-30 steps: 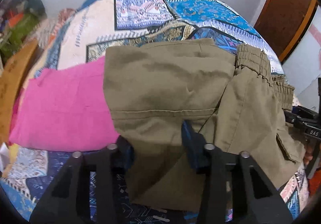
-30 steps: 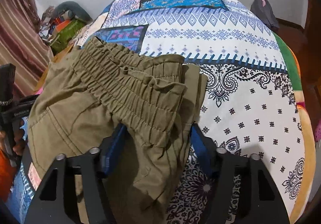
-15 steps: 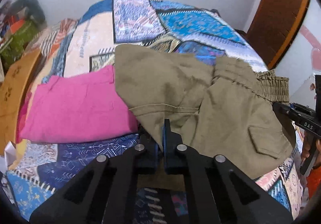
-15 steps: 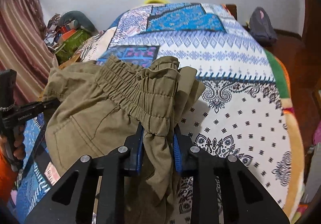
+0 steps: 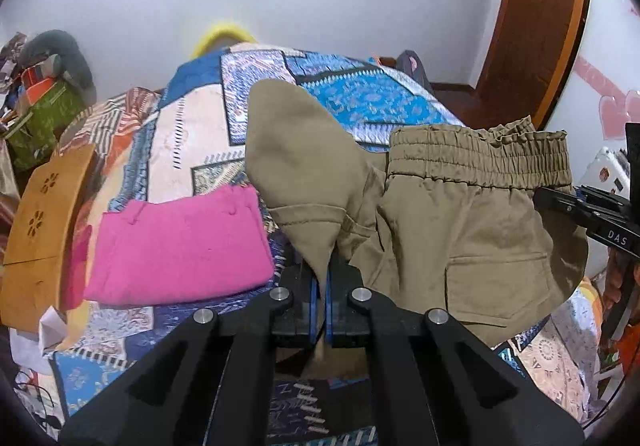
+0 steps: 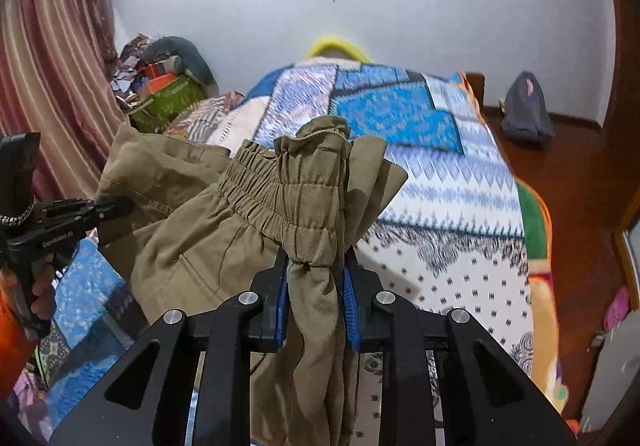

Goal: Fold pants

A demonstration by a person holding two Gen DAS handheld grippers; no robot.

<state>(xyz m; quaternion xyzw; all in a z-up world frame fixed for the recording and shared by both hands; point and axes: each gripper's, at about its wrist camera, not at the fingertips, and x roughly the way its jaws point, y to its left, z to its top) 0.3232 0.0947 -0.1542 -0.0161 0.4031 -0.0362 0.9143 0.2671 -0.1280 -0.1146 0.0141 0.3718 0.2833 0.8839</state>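
1. Since a second ago: both grippers have closed on the olive-khaki cotton pants with a gathered elastic waistband [image 5: 460, 230] and carried them up off the patchwork-print bedspread [image 5: 188, 134]; the cloth that lay flat now hangs between the two tools, and more of the wall shows in both views.
2. Left gripper [image 5: 323, 302]: jaws clenched tight on a thin pinch of fabric at the leg end, near a stitched seam. A flap of cloth rises above the pinch.
3. Right gripper [image 6: 314, 298]: jaws clamped on a thick bunched wad of the waistband [image 6: 308, 198], blue pads pressing either side.
4. Location: the pants are airborne over the near part of the bed, just beside the folded bright-pink garment [image 5: 180, 246], which lies flat on the spread.
5. Orientation: long axis runs roughly level from one gripper to the other, waistband end at the right hand, leg end at the left. Back pocket [image 5: 496, 282] faces the left camera.
6. Doing it well, as I judge: keep both hands at even height and draw them gently apart so the sag goes out before laying down; the bunched waist grip looks secure, the thin left pinch less so, so avoid jerking.
7. Set down clear of the pink garment.
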